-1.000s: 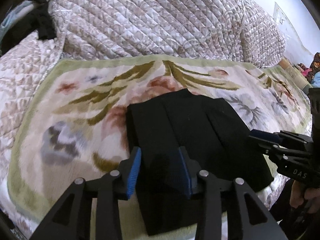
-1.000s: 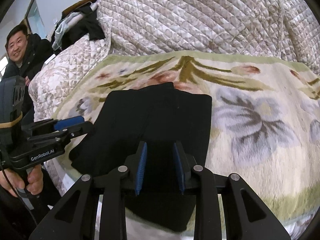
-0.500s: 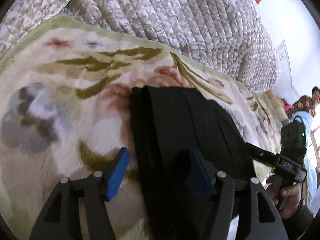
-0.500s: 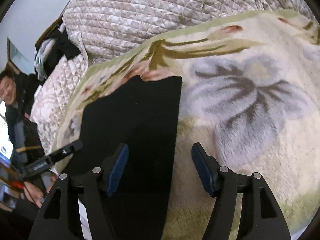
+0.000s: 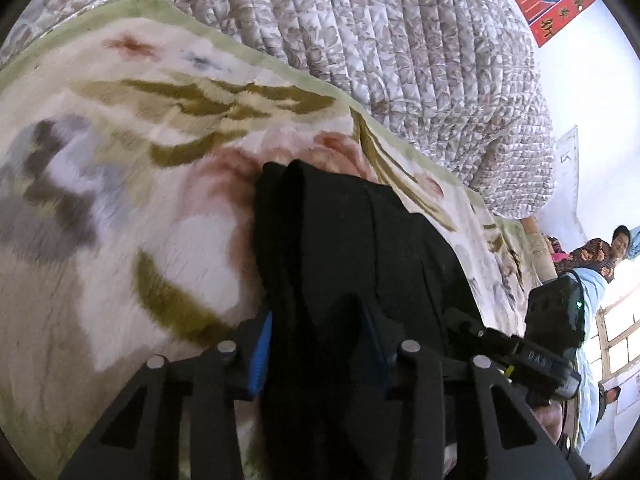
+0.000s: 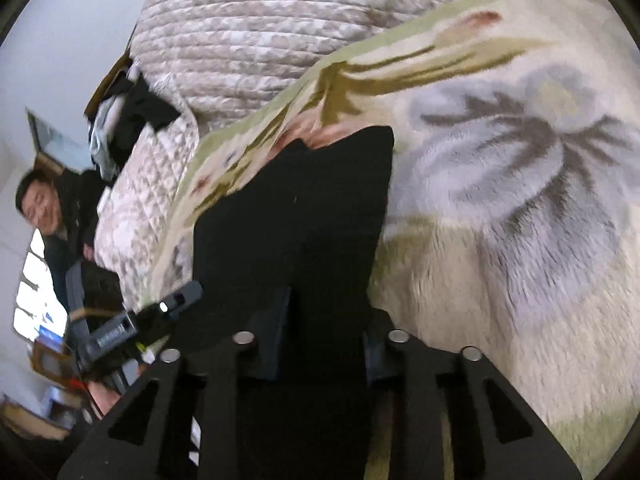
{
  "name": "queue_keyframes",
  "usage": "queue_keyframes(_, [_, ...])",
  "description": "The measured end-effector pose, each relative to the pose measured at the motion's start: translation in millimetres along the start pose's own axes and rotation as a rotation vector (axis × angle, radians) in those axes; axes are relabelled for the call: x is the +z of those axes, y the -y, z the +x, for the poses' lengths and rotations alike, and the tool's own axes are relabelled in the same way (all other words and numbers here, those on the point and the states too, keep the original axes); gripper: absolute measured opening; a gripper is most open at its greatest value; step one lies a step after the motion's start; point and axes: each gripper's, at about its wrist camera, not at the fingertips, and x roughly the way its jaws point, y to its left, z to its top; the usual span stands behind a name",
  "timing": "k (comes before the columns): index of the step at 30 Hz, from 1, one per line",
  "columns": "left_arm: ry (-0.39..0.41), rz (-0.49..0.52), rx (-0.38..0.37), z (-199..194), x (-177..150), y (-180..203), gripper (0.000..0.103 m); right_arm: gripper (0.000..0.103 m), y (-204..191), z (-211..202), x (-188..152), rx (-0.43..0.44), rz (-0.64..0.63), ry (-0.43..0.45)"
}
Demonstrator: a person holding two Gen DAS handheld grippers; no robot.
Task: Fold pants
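Note:
Folded black pants (image 5: 360, 232) lie on a floral blanket (image 5: 120, 200). My left gripper (image 5: 316, 344) is at their near left edge, its jaws closing with a bunch of black cloth pinched between the blue pads (image 5: 260, 348). My right gripper (image 6: 326, 320) is at the near right edge of the pants (image 6: 312, 200), jaws closing likewise with the cloth filling the gap between them. Each gripper shows in the other's view: the right gripper (image 5: 480, 332) low at the right, the left gripper (image 6: 180, 300) low at the left.
A quilted bedspread (image 5: 400, 60) rises behind the blanket (image 6: 520, 240). Dark clothes (image 6: 132, 120) are piled at the far left. One person (image 6: 40, 204) stands at the left, another person (image 5: 616, 240) at the right. The bed's front edge lies just under both grippers.
Both grippers came down onto the near edge of the pants and rolled. Their jaws spread wide half a second ago and have since closed on the black cloth.

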Motion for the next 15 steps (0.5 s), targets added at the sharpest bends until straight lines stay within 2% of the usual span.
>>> queue_keyframes(3, [0.015,0.024,0.024,-8.3,1.9,11.4,0.029,0.017,-6.9,-5.5,0.0,-0.005,-0.014,0.015])
queue_keyframes(6, [0.026,0.073,0.028,-20.6,2.4,26.7,0.023,0.016,-19.9,-17.9,0.1,0.005,-0.043,0.044])
queue_keyframes(11, [0.036,0.126,0.025,-35.5,18.3,43.4,0.022,0.016,-46.3,-33.5,8.5,0.045,-0.095,0.072])
queue_keyframes(15, [0.064,0.149,0.029,-42.2,50.3,45.7,0.022,0.016,-62.1,-33.2,29.9,0.059,-0.134,0.085])
